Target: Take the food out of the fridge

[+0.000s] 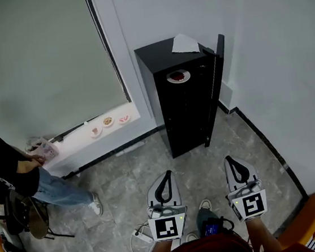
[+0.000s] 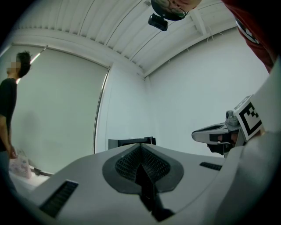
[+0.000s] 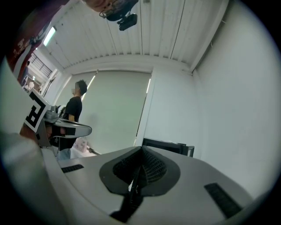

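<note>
One tall black fridge [image 1: 181, 114] stands ahead of both tools, well apart from them, in the corner of the room. Its door [image 1: 212, 87] looks swung open on the side nearer the right tool. I cannot see inside, so I cannot tell what food is in there. I think the job has hardly begun. Nobody is reaching into the fridge, and neither tool carries anything.

The ledge [image 1: 71, 143] under the window is ahead of the left tool and off to its left. A person [image 1: 9, 169] sits by the far end of it.

The left tool [image 1: 166, 175] and the right tool [image 1: 230, 160] are held low, side by side, over the grey floor [image 1: 125, 183]. Each one is clenched, with its two jaws pressed together and nothing between them.

On top of the fridge lies a white paper [image 1: 184, 44]. A bit nearer the tools is a plate [image 1: 178, 76] with red food on it, so that food is outside the fridge. Three small dishes [image 1: 107, 122] sit in a row on the ledge. Each has a little food in it, but they are too small for me to say what kind.

What is left, I guess, is to walk up, reach in and lift out whatever is inside.
</note>
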